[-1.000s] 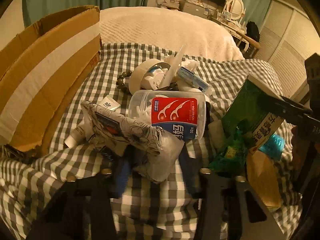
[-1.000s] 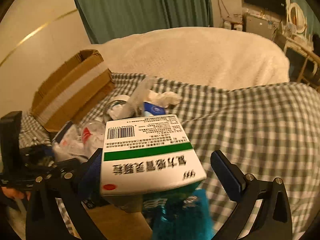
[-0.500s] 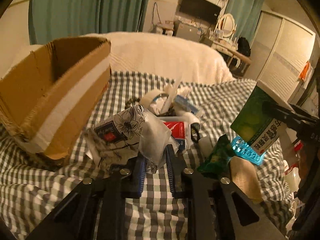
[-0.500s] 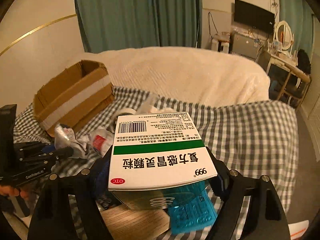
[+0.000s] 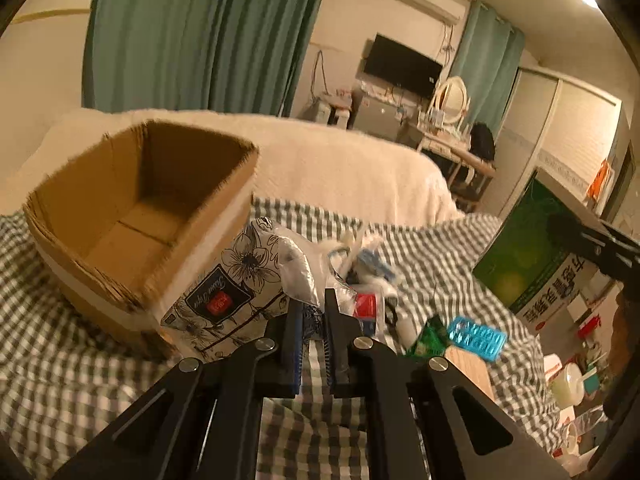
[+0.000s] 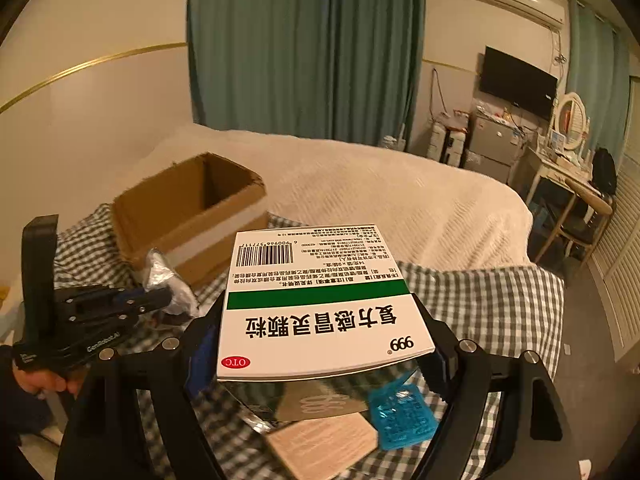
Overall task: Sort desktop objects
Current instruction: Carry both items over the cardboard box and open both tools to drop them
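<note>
My left gripper (image 5: 310, 320) is shut on a floral-print tissue pack in clear plastic wrap (image 5: 240, 292), held in the air just right of the open cardboard box (image 5: 132, 216). It also shows in the right wrist view (image 6: 166, 300), beside the box (image 6: 188, 208). My right gripper (image 6: 320, 344) is shut on a white and green medicine box (image 6: 320, 304), lifted above the checkered cloth (image 6: 500, 300). The medicine box also shows at the right of the left wrist view (image 5: 532, 252).
A pile of small items lies on the cloth: a red-labelled floss jar (image 5: 366, 306), a blue blister pack (image 5: 476, 336), a green packet (image 5: 426, 336) and a wooden block (image 5: 468, 368). A white bed cover (image 6: 380, 184) lies behind.
My left gripper closed on the tissue pack and lifted it up and left, next to the cardboard box. My right gripper closed on the medicine box and raised it.
</note>
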A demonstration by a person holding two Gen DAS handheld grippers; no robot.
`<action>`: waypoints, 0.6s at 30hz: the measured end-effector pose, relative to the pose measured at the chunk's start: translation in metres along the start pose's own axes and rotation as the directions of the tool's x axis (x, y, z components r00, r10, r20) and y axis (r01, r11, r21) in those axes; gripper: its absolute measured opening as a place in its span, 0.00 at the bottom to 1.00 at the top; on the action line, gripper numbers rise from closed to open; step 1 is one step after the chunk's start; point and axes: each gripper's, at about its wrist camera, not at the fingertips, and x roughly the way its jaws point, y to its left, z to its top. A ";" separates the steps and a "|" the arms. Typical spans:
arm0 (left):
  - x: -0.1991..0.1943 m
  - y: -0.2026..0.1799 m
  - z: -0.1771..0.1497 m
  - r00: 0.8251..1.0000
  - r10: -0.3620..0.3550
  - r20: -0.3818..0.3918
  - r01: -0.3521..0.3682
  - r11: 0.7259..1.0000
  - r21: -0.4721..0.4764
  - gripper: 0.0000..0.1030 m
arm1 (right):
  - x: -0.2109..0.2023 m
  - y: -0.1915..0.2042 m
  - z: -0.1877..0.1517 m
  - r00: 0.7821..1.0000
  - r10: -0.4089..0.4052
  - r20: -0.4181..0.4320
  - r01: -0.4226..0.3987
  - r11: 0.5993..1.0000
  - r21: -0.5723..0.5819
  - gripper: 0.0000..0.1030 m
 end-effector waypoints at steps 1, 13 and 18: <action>-0.004 0.001 0.005 1.000 0.000 0.016 0.000 1.000 0.001 0.08 | -0.002 0.004 0.001 1.000 0.002 0.006 -0.002 1.000 -0.003 0.79; -0.038 0.059 0.089 0.975 0.074 0.211 -0.066 0.997 -0.044 0.08 | 0.016 0.077 0.071 0.981 0.132 0.143 -0.129 0.991 -0.025 0.78; -0.037 0.097 0.124 0.958 0.116 0.264 -0.086 0.989 -0.121 0.08 | 0.057 0.112 0.107 0.965 0.195 0.173 -0.192 0.981 -0.034 0.78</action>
